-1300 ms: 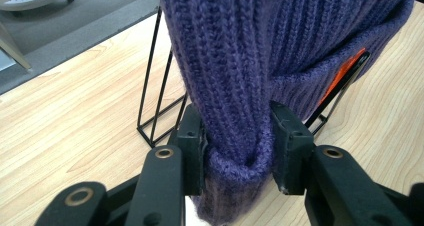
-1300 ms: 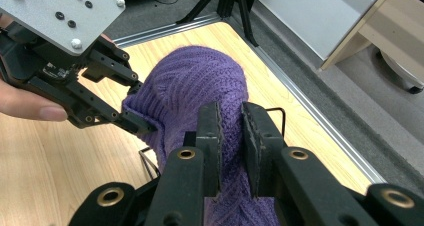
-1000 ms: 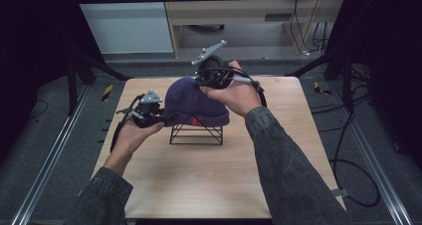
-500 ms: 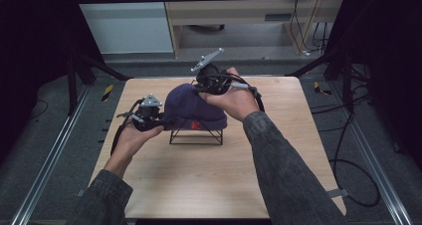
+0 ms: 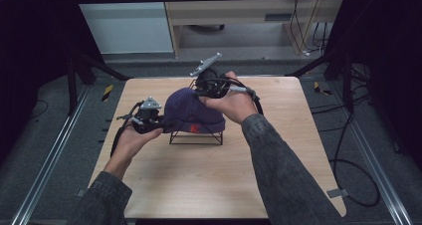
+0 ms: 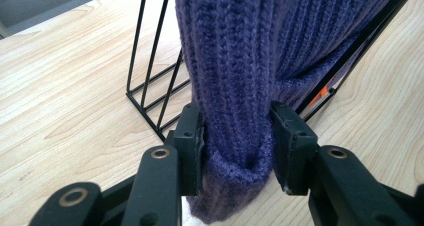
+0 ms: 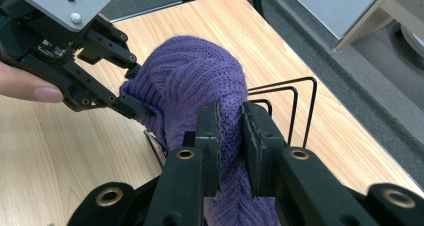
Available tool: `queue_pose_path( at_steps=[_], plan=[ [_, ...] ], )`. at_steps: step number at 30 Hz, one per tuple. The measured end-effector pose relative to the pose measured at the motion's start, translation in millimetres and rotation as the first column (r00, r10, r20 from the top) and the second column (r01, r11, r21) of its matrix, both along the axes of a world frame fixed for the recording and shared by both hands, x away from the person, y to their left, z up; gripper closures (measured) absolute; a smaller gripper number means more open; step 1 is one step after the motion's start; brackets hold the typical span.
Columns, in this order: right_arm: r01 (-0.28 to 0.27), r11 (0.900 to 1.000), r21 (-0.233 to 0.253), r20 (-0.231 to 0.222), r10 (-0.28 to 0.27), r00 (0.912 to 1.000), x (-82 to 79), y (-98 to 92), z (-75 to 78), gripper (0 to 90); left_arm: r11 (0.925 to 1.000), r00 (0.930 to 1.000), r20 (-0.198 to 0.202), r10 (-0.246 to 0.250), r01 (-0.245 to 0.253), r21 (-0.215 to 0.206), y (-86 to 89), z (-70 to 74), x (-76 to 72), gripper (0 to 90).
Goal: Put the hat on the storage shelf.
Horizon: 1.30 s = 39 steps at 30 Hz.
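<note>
1. We held a purple ribbed knit beanie (image 5: 191, 113) draped over a black wire rack (image 5: 196, 136), which stood near the middle of the light wooden desk (image 5: 209, 180).
2. Our left gripper (image 5: 160, 124) met the beanie at its left end in the high view. In the left gripper view its fingers (image 6: 192, 136) pinched a thick fold of the folded cuff (image 6: 235, 156) between them, with knit bulging below the pads.
3. Our right gripper (image 5: 203, 91) sat at the far upper side of the beanie, its grey three-cornered plate (image 5: 206, 64) tilted up. In the right gripper view its fingers (image 7: 210, 131) stood nearly together, squeezing a narrow ridge of purple knit.
4. In the right gripper view the left gripper (image 7: 134, 88) showed beyond the beanie's crown (image 7: 192, 73), its fingers on the fabric's edge.
5. A small orange mark (image 5: 191, 128) showed on the cuff facing us.
6. The rack's wires (image 7: 287, 106) rose bare to the right of the beanie in the right gripper view.
</note>
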State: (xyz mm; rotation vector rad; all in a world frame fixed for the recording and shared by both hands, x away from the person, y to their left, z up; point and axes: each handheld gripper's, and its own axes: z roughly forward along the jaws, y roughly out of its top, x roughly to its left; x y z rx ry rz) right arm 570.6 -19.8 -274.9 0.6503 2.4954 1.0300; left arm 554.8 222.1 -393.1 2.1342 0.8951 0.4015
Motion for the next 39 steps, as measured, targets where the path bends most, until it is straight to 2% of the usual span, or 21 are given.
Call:
queue_pose_path(
  at_steps=[10, 11, 20, 34, 39],
  plan=[
    [0.004, 1.0, -0.005, -0.013, -0.004, 0.9999, 0.3, 1.6, -5.7, 78.7, 1.0, 1.0, -0.01, -0.002, 0.002, 0.003, 2.0, -3.4, -0.4, 60.6],
    [0.003, 1.0, -0.001, -0.013, -0.003, 0.9999, -0.3, 1.8, -6.6, 78.7, 1.0, 0.9999, -0.012, 0.001, -0.001, -0.009, 3.4, -4.9, -0.8, 60.4],
    [-0.002, 1.0, -0.01, -0.022, 0.002, 0.9998, -1.7, 1.6, -15.4, 78.8, 0.9998, 0.9996, -0.029, 0.003, -0.003, -0.021, 7.3, -12.5, -2.3, 60.4],
    [-0.007, 1.0, -0.016, -0.031, 0.006, 0.9995, -1.0, 3.6, -21.1, 78.8, 0.9996, 0.9992, -0.039, 0.006, -0.007, -0.026, 10.2, -19.1, -2.9, 60.5],
    [-0.009, 1.0, -0.022, -0.039, 0.008, 0.9992, -1.3, 5.7, -26.2, 78.5, 0.9993, 0.9984, -0.055, 0.014, -0.016, -0.032, 11.2, -24.3, -3.0, 58.5]
  ],
)
